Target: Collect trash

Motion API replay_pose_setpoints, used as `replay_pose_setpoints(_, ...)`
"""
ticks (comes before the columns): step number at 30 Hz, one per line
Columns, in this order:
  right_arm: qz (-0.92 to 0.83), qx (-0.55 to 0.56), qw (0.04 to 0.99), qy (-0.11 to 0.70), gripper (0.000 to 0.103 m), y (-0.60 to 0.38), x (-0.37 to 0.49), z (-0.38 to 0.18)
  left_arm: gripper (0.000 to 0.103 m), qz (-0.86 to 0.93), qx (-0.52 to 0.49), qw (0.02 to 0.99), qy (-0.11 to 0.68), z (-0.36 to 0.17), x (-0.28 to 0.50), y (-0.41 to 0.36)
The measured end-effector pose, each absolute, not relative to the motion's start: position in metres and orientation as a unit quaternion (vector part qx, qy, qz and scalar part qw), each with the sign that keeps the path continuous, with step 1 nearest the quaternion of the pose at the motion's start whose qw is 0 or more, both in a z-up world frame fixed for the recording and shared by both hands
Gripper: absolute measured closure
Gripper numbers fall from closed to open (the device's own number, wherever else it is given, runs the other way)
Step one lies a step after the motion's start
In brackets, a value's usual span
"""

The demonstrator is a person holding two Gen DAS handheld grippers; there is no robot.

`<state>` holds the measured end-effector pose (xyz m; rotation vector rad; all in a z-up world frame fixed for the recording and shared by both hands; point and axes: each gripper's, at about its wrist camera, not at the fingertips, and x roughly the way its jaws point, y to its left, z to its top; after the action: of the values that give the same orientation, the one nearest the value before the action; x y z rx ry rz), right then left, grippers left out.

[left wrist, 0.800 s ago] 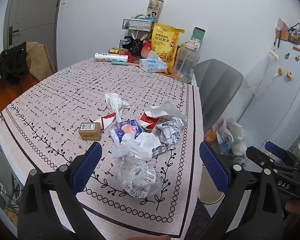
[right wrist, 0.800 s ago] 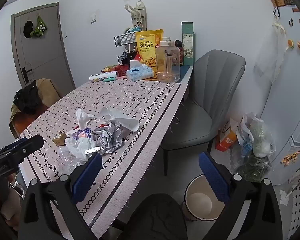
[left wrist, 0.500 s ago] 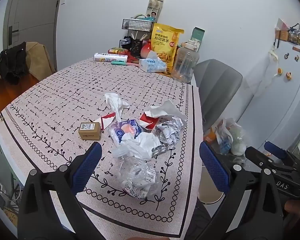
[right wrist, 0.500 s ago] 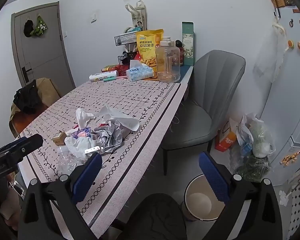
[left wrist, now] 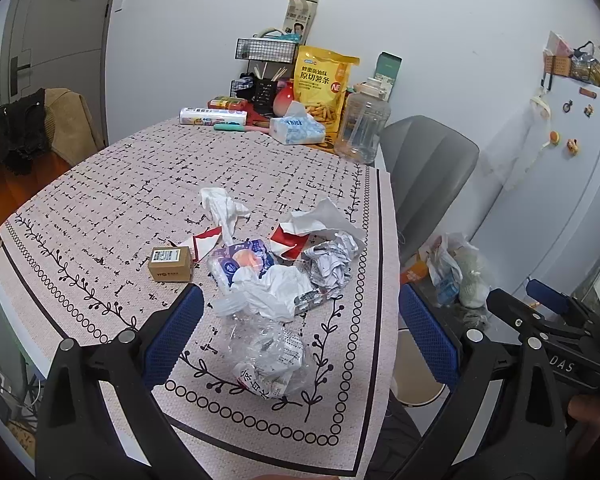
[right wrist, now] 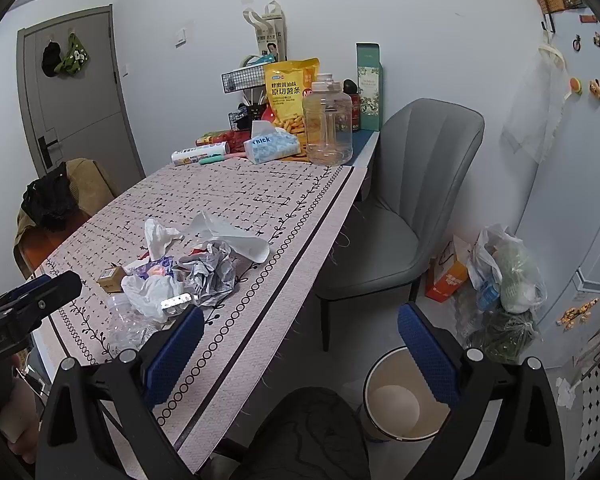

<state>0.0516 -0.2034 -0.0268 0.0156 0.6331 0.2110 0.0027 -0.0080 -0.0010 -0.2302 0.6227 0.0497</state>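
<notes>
A heap of trash lies on the patterned tablecloth (left wrist: 100, 184): a crushed clear plastic bottle (left wrist: 270, 354), white tissues (left wrist: 274, 288), crumpled printed paper (left wrist: 330, 262), a blue wrapper (left wrist: 240, 260), red-and-white scraps (left wrist: 288, 242) and a small cardboard box (left wrist: 170, 264). My left gripper (left wrist: 300, 334) is open above the bottle, touching nothing. My right gripper (right wrist: 300, 344) is open and empty, beside the table's edge above the floor. A white waste bin (right wrist: 400, 400) stands on the floor under it. The heap also shows in the right wrist view (right wrist: 176, 276).
At the table's far end stand a clear jug (left wrist: 362, 120), a yellow snack bag (left wrist: 322, 80), a tissue pack (left wrist: 296, 128) and a wire rack (left wrist: 266, 50). A grey chair (right wrist: 412, 200) stands by the table. Bags (right wrist: 504, 272) lie by the fridge.
Both views have shifted only slightly. Both grippers stay open and nothing on the table has moved.
</notes>
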Motion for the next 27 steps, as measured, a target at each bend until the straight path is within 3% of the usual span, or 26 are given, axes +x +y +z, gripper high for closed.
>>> replay_pose_setpoints(27, 0.102, 0.011, 0.943, 0.315, 0.008, -0.2034, 0.0568, -0.0320, 0.006, 0.025, -0.113, 0.945, 0.305, -0.0024, 0.0035, -0.0068)
